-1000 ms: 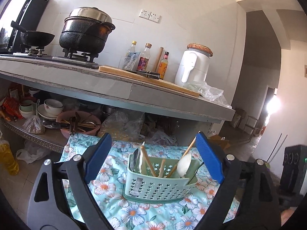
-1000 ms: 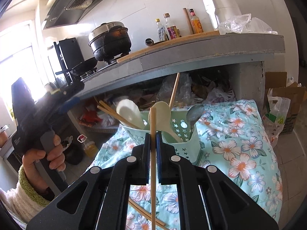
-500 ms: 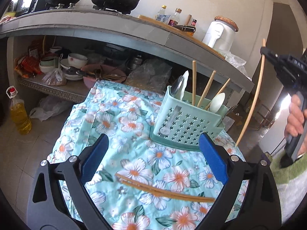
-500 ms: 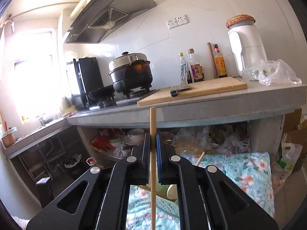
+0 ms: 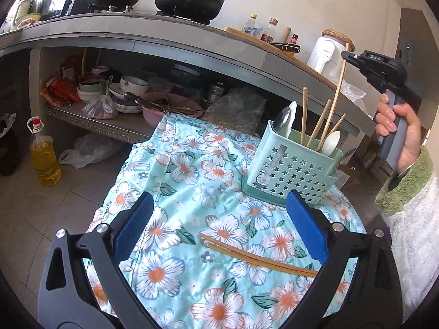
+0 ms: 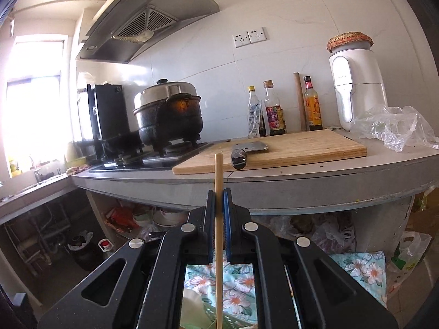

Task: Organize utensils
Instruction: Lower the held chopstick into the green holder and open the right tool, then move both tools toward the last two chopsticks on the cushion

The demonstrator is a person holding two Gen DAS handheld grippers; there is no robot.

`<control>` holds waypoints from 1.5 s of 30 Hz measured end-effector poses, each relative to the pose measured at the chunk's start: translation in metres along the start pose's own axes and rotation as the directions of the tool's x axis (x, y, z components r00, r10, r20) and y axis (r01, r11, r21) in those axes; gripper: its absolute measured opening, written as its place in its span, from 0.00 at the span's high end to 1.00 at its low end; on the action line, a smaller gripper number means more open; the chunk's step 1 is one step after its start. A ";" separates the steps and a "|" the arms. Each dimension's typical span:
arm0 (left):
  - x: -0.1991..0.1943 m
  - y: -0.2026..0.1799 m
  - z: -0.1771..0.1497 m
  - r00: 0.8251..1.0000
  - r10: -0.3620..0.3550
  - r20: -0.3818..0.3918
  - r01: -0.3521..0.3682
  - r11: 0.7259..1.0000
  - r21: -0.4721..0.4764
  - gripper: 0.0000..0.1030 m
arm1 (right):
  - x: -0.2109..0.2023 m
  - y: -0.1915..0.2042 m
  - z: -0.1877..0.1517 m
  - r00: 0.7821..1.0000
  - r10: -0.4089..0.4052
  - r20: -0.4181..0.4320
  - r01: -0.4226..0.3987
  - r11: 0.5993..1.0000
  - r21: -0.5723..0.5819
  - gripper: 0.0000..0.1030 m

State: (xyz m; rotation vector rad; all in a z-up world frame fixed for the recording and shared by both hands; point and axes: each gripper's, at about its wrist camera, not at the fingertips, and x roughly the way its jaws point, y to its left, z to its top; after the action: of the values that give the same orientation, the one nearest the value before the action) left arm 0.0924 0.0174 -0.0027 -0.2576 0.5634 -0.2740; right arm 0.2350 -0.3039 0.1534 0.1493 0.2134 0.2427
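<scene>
My left gripper (image 5: 216, 227), jaws just opened wide (nothing between), hangs over two chopsticks (image 5: 255, 256) before the utensil basket (image 5: 290, 172); my right gripper (image 6: 219, 205) clamps one chopstick (image 6: 218, 175).

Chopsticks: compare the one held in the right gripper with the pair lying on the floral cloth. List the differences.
1. The held chopstick stands nearly upright, while the pair on the cloth lies flat.
2. The held one is clamped between the right gripper's shut jaws; the pair lies loose between the left gripper's open jaws, untouched.
3. The held one is raised above the green basket; the pair lies in front of it.

All look like plain wooden sticks.
</scene>
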 end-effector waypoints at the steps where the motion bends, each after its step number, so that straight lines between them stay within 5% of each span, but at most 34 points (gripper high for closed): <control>1: -0.001 0.001 0.000 1.000 0.002 0.000 -0.002 1.000 -0.003 0.09 | 0.007 -0.001 -0.002 1.000 -0.009 -0.014 0.009 1.000 -0.006 0.94; 14: 0.002 0.003 -0.001 1.000 0.003 -0.006 -0.003 1.000 0.001 0.09 | 0.043 0.001 -0.036 0.982 -0.050 -0.183 0.032 0.995 -0.099 0.88; 17: 0.003 -0.001 -0.001 1.000 -0.002 -0.006 0.002 1.000 0.011 0.09 | 0.035 -0.002 -0.036 0.984 -0.050 -0.169 0.035 0.995 -0.088 0.64; 28: 0.004 -0.012 -0.001 1.000 -0.017 -0.010 0.018 0.999 0.027 0.09 | -0.052 -0.008 -0.035 0.998 -0.033 -0.049 0.036 0.998 0.046 0.61; 37: 0.019 -0.016 -0.005 0.996 -0.020 -0.082 0.025 0.998 0.060 0.09 | -0.112 0.013 -0.113 0.993 0.020 -0.115 0.001 0.984 0.178 0.56; 45: 0.026 -0.020 -0.012 0.990 0.010 -0.140 -0.002 0.998 0.063 0.09 | -0.106 0.017 -0.186 0.939 0.063 -0.337 0.008 0.979 0.205 0.47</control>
State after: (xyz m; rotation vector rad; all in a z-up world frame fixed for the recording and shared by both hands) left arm 0.1033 -0.0117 -0.0187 -0.1769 0.6937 -0.3050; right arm 0.0882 -0.2924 -0.0028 0.3141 0.5846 0.2742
